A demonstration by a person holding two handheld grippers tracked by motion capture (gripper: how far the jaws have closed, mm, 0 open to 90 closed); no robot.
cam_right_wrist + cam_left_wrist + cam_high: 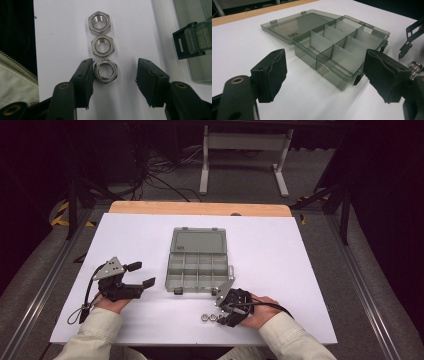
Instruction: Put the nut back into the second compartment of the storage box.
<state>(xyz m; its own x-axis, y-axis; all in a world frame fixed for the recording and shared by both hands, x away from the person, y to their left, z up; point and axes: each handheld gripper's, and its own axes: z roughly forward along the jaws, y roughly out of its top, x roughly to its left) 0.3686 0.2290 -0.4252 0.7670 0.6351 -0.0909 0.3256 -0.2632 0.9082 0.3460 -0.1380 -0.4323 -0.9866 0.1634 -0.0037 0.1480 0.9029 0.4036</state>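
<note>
Three steel hex nuts lie in a row on the white table, near its front edge point(320, 330). The nearest nut point(106, 71) sits between the jaws of my right gripper point(115, 68). One pad point(86, 75) rests against its side while the other pad point(147, 80) stands well off it, so the gripper is open. The middle nut point(102, 46) and the far nut point(99, 22) touch in line beyond. In the high view the right gripper point(221, 314) is just right of the nuts point(209, 317). My left gripper point(142, 274) rests open and empty, left of the box.
A smoky clear compartment box point(198, 265) stands at mid-table, its lid point(196, 241) laid open flat behind and its several compartments point(342, 47) empty. Its front latch point(187, 40) lies close to the right gripper. A pale sleeve point(15, 77) crosses the table's front edge.
</note>
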